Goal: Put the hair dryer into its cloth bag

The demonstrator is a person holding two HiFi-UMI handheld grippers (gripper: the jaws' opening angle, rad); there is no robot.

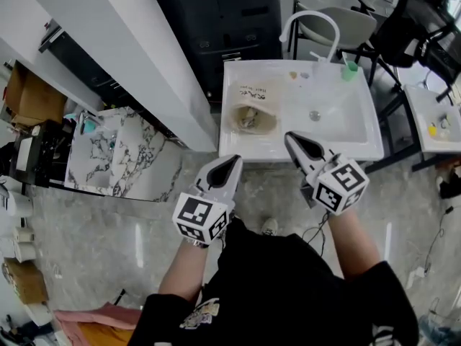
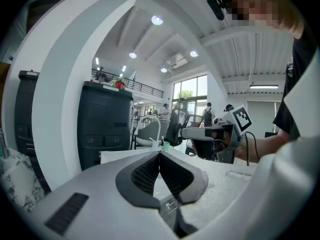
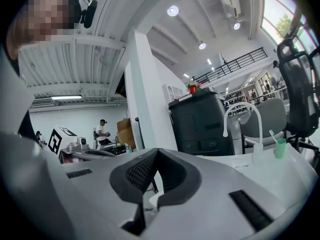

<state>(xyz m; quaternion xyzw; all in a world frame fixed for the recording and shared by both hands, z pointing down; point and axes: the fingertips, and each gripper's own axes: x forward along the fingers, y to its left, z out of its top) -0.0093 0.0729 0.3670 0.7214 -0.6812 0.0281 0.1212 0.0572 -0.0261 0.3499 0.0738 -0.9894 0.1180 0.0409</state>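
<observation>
A beige cloth bag [image 1: 253, 118] lies crumpled on the left part of the white sink top [image 1: 346, 139], with a printed label [image 1: 253, 90] just behind it. Something greyish shows in the bag's mouth; I cannot tell whether it is the hair dryer. My left gripper [image 1: 235, 158] is held just short of the sink's front edge, below the bag, its jaws shut and empty [image 2: 159, 155]. My right gripper [image 1: 289, 135] reaches over the front edge to the right of the bag, also shut on nothing [image 3: 156, 152]. Each gripper view shows the other gripper alongside.
A curved white faucet [image 1: 311, 21] and a green cup [image 1: 349, 69] stand at the back of the sink, and the drain [image 1: 315, 114] is mid-basin. A black cabinet [image 1: 223, 20] stands behind, a marble counter [image 1: 122, 157] to the left, chairs [image 1: 338, 27] at the back right.
</observation>
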